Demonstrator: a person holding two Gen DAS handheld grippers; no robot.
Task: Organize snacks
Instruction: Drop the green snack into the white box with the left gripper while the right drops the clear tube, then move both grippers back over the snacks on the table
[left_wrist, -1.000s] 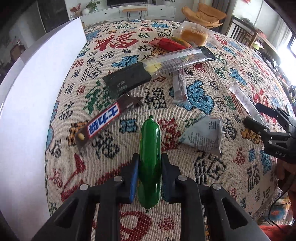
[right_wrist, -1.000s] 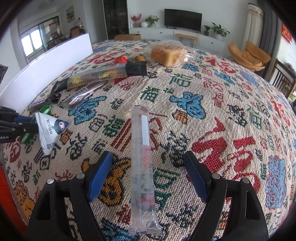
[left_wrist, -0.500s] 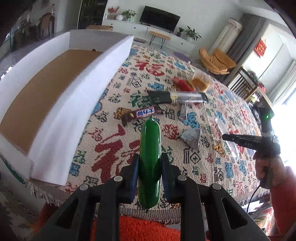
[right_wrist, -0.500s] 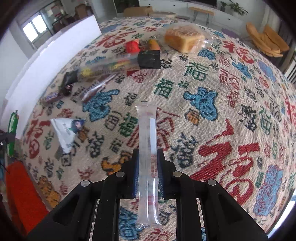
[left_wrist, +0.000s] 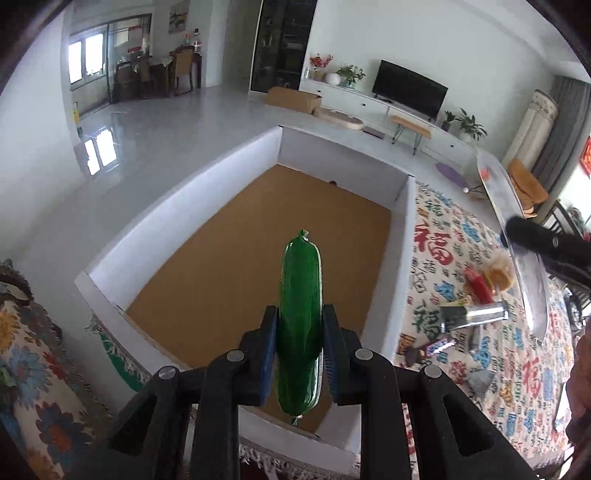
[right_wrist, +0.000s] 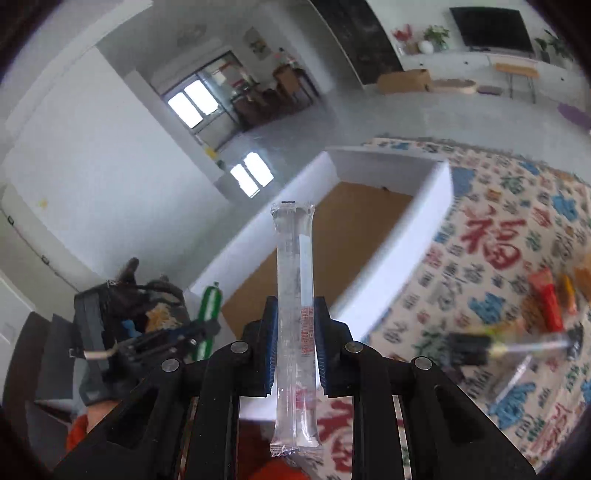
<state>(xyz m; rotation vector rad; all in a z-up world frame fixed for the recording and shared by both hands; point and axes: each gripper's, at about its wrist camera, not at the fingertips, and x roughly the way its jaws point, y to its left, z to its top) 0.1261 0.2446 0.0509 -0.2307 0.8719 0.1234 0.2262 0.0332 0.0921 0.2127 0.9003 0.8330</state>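
1. While the left gripper (left_wrist: 299, 350) hangs above the near part of the white box (left_wrist: 400, 236), its blue pads are closed on the green sausage snack (left_wrist: 299, 317), which points forward over the brown floor of the box.
2. Seen from the right wrist camera, the right gripper (right_wrist: 295, 347) is closed on the clear stick packet (right_wrist: 295, 295); the packet stands out in front of the fingers, and its far end lies over the left wall of the box (right_wrist: 402, 254).
3. Beside it in the same view, low on the left, the left gripper (right_wrist: 177, 338) shows with the green snack (right_wrist: 208, 314) at the near corner of the box.
4. Just right of the box, the patterned cloth (left_wrist: 436, 254) covers the worktop.
5. On this cloth lie a dark chocolate bar (left_wrist: 430, 349), a long packet with a black end (left_wrist: 474, 315) and a grey triangular packet (left_wrist: 480, 380).
6. Farther on the cloth lie a red packet (left_wrist: 478, 286) and a bread in clear wrap (left_wrist: 500, 271).
7. Beyond the worktop, a television (left_wrist: 408, 88) stands on a long white cabinet (left_wrist: 369, 101).
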